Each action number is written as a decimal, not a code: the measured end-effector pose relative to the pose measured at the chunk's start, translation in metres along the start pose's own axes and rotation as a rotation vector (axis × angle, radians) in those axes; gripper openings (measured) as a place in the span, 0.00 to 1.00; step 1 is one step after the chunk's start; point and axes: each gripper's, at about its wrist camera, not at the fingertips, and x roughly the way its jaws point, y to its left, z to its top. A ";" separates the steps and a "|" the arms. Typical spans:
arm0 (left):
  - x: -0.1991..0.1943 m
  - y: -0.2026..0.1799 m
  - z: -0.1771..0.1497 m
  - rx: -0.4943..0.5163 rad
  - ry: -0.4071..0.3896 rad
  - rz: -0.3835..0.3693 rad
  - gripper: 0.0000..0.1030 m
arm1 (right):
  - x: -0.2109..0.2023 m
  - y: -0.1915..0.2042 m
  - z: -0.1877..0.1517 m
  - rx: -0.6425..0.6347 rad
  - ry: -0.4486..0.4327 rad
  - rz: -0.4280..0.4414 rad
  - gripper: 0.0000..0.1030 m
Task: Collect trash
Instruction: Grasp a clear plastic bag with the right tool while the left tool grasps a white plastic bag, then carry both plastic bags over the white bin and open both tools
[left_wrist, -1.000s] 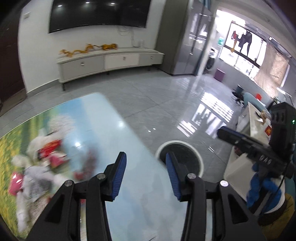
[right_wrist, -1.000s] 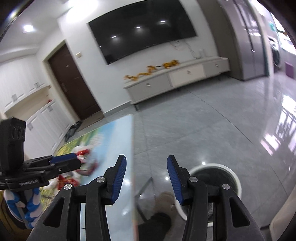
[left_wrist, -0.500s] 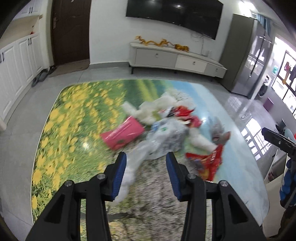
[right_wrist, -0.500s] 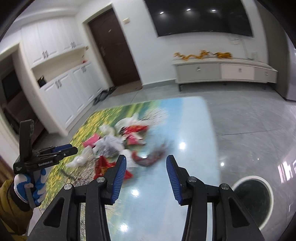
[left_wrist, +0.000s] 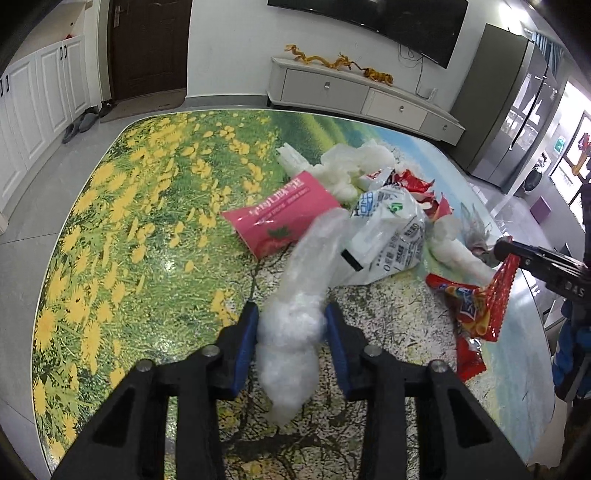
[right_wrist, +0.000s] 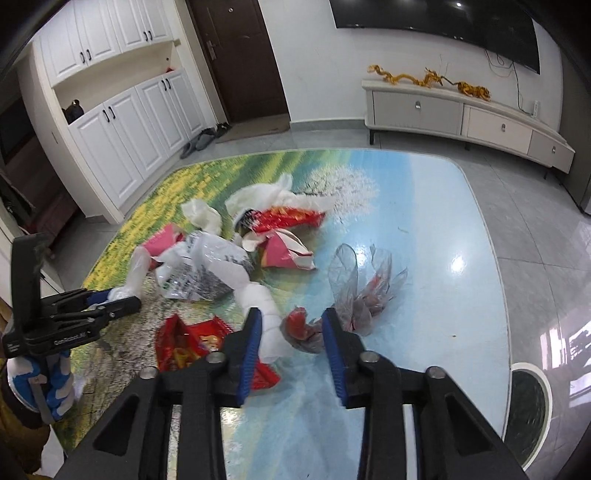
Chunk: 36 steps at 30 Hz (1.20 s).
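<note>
A heap of trash lies on the flower-printed table (left_wrist: 129, 240). My left gripper (left_wrist: 291, 325) is closing on a crumpled clear plastic wrap (left_wrist: 295, 295), and both blue pads touch it. Behind it lie a pink pack (left_wrist: 284, 218), a white printed bag (left_wrist: 391, 236) and a red snack wrapper (left_wrist: 476, 306). My right gripper (right_wrist: 291, 325) is closing, its pads on either side of a white tissue twist (right_wrist: 271, 325) and a grey clear bag with red scraps (right_wrist: 306, 332), both still flat on the table. In the right wrist view the left gripper (right_wrist: 122, 299) is at the left.
A round white-rimmed bin (right_wrist: 528, 402) stands on the floor past the table's right edge. More white tissue (left_wrist: 351, 162) and torn red packs (right_wrist: 288, 218) lie at the back of the heap. A low TV cabinet (left_wrist: 369, 96) runs along the far wall. The gloved hand (right_wrist: 37, 384) is at the lower left.
Both views swung from the floor and bin round to the trash heap and sank toward the table. Both pairs of jaws have narrowed; the left pair now has the clear plastic wrap between its pads.
</note>
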 end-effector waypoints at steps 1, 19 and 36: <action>0.000 0.001 0.000 -0.004 -0.001 -0.007 0.31 | 0.001 -0.002 0.000 0.006 0.001 0.000 0.15; -0.071 -0.028 0.000 0.013 -0.135 -0.038 0.28 | -0.081 -0.003 -0.008 0.024 -0.169 0.054 0.08; -0.039 -0.267 0.031 0.357 -0.018 -0.302 0.28 | -0.191 -0.165 -0.099 0.355 -0.328 -0.129 0.09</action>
